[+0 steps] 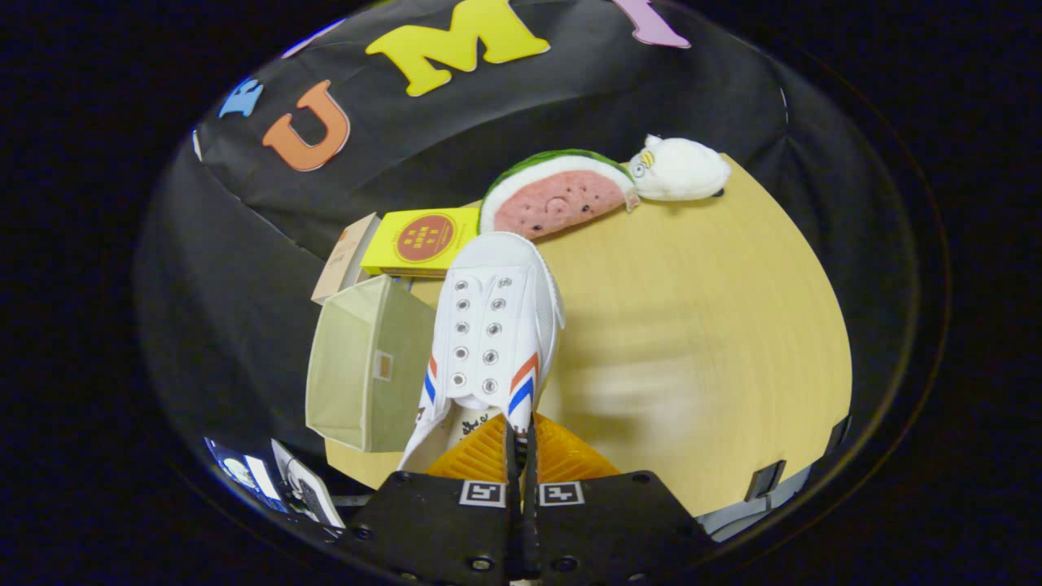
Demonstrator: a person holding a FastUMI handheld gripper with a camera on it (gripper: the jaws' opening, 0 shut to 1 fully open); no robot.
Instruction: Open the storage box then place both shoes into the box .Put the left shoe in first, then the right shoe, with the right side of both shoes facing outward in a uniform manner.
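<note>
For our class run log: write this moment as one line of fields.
gripper: shut on white shoe | shoe: lifted over table | storage box: open, beside shoe | step: carrying shoe to box

Gripper view: fisheye camera rides on the gripper (521, 443), looking forward along its fingers and steeply down onto the round wooden table (716, 325). It sits very close to the table; beyond the table's far rim stands the booth wall.

Shoe (492, 334) just right of storage box (366, 366)
</note>
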